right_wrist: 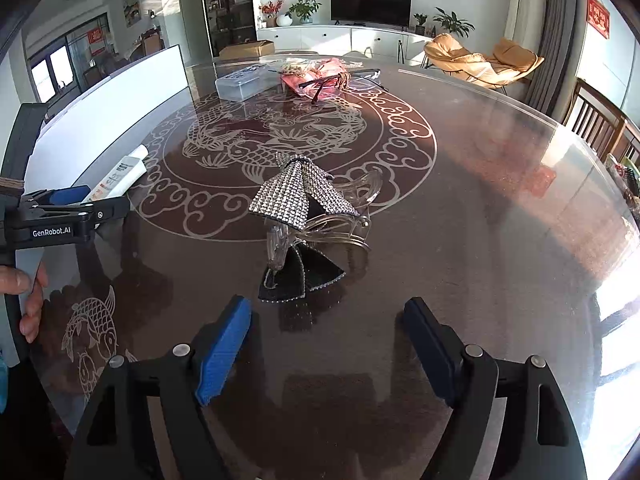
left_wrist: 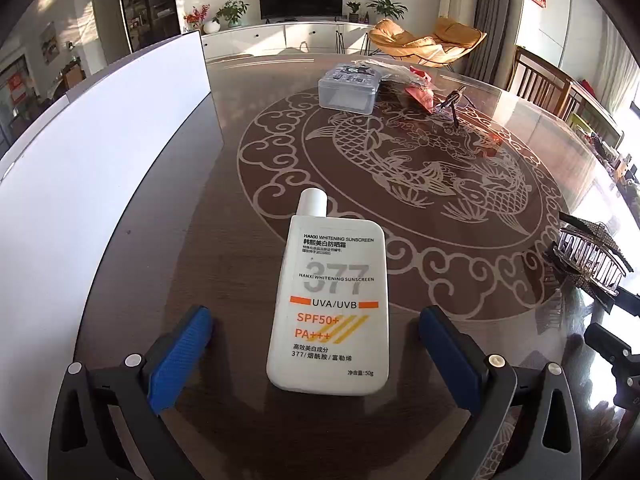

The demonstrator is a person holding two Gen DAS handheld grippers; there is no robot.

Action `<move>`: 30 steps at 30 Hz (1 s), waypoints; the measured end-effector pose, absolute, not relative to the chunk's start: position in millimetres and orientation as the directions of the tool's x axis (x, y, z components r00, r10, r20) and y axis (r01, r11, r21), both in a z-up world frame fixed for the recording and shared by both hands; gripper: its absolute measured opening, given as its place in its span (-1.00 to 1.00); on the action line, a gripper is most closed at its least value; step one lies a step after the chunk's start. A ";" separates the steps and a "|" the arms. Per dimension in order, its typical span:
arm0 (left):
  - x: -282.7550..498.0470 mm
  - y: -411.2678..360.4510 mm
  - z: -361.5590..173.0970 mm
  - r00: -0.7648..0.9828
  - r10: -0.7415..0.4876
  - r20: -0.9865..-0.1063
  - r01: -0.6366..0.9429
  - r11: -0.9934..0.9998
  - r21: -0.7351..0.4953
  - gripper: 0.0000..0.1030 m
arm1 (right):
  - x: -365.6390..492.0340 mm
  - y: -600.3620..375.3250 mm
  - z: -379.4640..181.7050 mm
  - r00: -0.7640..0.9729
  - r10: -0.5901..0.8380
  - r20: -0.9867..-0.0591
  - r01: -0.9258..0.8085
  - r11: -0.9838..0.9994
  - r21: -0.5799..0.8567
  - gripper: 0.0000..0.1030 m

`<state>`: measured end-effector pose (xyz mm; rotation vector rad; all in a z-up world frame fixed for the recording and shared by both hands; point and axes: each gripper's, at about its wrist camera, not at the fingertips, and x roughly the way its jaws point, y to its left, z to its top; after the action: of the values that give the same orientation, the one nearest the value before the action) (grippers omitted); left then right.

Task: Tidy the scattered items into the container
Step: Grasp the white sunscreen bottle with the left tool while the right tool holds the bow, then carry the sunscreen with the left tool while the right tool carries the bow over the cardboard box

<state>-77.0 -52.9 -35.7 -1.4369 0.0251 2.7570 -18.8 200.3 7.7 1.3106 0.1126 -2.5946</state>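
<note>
Both our tongs stand wide apart and hold nothing: the left gripper (left_wrist: 316,344) straddles the sunscreen bottle (left_wrist: 329,304) without its blue pads touching it, and the right gripper (right_wrist: 328,340) hangs over bare glass.

In the right wrist view the left gripper blocks most of the bottle, and only fingers of a hand (right_wrist: 30,300) show at nine o'clock. What lies in the clear lidded box (left_wrist: 348,88) is hard to make out.

We work on a round glass-topped table (left_wrist: 460,320) with a fish pattern, in a sunlit living room.

The rhinestone hair claw (right_wrist: 308,208) lies at twelve o'clock of the right gripper, apart from it. Eyeglasses (right_wrist: 340,80) and the box sit far off at twelve.
</note>
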 end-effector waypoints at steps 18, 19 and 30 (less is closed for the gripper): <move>-75.7 -55.0 -33.4 -0.588 0.043 -0.808 -0.042 -0.999 -0.023 0.75 | -78.9 189.2 7.3 -0.603 -0.152 -0.783 0.232 -0.973 0.010 -0.06; -72.9 -57.3 -30.0 -0.613 0.059 -0.788 -0.043 -0.998 -0.041 0.36 | -77.1 188.8 9.4 -0.612 -0.144 -0.777 0.224 -0.975 0.004 -0.05; -47.8 -73.2 -0.5 -0.646 0.175 -0.743 -0.055 -0.982 -0.183 -0.02 | -27.3 186.8 36.9 -0.657 -0.237 -0.716 0.247 -0.965 0.092 -0.05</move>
<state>-47.8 -73.2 -0.5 -1.2559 -0.2175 2.7319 -27.3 186.8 36.9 1.1382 0.0189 -2.6403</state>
